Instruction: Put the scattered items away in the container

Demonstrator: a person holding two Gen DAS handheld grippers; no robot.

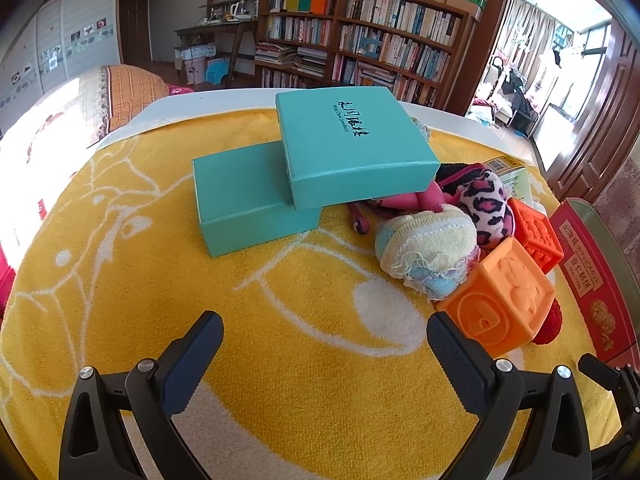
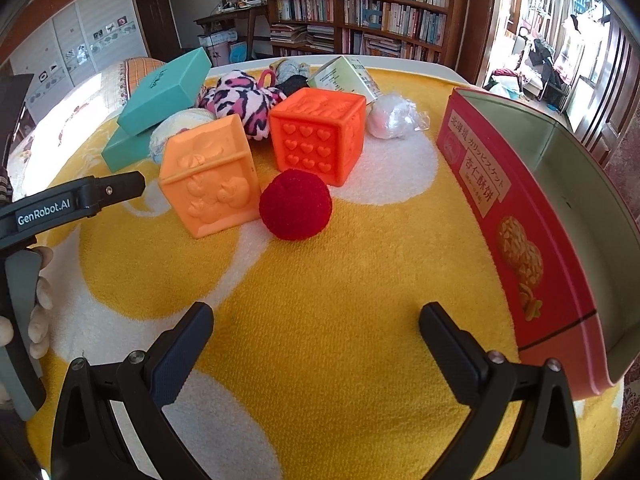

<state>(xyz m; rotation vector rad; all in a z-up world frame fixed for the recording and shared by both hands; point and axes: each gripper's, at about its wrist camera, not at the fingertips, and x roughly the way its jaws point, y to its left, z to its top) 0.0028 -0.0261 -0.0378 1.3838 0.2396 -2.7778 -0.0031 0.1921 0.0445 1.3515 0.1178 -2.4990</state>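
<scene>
A red biscuit tin [image 2: 520, 216], open and empty inside, stands at the right; it also shows in the left wrist view [image 1: 588, 264]. Scattered items lie on the yellow towel [image 2: 320, 300]: a light orange cube [image 2: 208, 184] [image 1: 500, 292], a darker orange cube [image 2: 320, 136] [image 1: 536, 232], a red pompom ball [image 2: 295, 205], a pink leopard plush [image 2: 244, 100] [image 1: 486, 204], a pastel knitted hat [image 1: 428, 248], a white wrapped ball [image 2: 394, 117], two teal boxes [image 1: 348, 144] [image 1: 248, 200]. My left gripper [image 1: 324, 340] is open, the light cube beside its right finger. My right gripper [image 2: 316, 328] is open and empty, short of the red ball.
A green printed carton [image 2: 348, 76] and grey balls lie behind the cubes. The left gripper's body [image 2: 72, 200] reaches in from the left of the right wrist view. A bed [image 1: 80, 108] and bookshelves [image 1: 360, 40] stand beyond the table edge.
</scene>
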